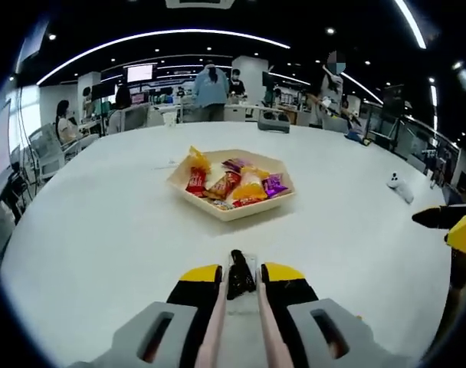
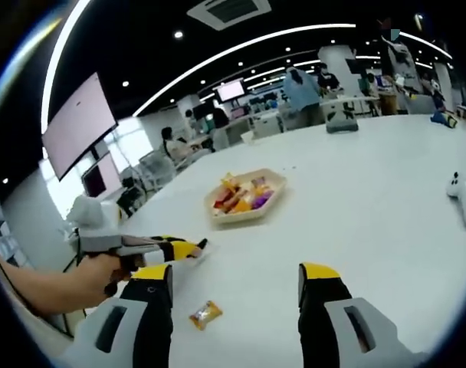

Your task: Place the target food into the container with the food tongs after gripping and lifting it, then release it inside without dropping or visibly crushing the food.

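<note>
A wrapped candy is seen lying on the white tabletop, between the widely parted jaws of the right hand-held gripper. Black food tongs are clamped by the left hand-held gripper. Farther off, a snack-filled tray is seen.

White table w/ hexagonal tray of wrapped snacks mid-table, one loose snack packet nearer, white controller well apart.
</note>
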`<move>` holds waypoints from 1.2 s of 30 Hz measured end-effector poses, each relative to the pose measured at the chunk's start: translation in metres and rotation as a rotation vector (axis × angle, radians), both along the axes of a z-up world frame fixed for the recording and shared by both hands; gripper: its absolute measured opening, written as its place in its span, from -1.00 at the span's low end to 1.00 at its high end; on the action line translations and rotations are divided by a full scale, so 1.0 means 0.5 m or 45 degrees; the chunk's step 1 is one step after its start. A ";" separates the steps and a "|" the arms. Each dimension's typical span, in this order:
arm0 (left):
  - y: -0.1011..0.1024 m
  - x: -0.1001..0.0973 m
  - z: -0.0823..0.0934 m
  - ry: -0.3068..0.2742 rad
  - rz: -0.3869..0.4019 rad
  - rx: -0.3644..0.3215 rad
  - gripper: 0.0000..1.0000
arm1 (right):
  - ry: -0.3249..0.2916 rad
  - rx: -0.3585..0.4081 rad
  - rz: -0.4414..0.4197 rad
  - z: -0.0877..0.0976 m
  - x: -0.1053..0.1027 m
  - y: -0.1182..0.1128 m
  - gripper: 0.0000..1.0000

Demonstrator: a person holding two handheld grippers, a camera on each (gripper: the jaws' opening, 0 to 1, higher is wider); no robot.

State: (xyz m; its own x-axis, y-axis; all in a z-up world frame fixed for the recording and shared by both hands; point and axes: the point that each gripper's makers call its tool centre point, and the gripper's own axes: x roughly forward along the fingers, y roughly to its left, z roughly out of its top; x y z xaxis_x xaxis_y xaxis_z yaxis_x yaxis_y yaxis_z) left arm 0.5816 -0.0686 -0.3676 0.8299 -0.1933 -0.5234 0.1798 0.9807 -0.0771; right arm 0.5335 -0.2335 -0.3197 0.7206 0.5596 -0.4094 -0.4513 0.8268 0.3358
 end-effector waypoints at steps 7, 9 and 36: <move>0.008 -0.008 0.007 0.009 -0.034 0.035 -0.64 | 0.006 -0.010 0.003 -0.004 0.006 0.004 0.31; 0.013 -0.014 0.009 0.023 -0.037 0.005 -0.64 | 0.008 -0.023 0.008 -0.007 0.006 0.005 0.29; 0.039 -0.009 0.105 -0.051 -0.081 -0.006 -0.64 | 0.017 -0.044 0.053 -0.025 -0.006 0.025 0.28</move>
State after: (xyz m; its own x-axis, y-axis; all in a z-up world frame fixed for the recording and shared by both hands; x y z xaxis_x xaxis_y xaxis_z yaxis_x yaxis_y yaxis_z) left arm 0.5774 -0.0491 -0.3150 0.8361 -0.2489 -0.4889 0.2448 0.9668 -0.0735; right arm 0.5303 -0.2208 -0.3321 0.6913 0.5741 -0.4387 -0.4810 0.8188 0.3135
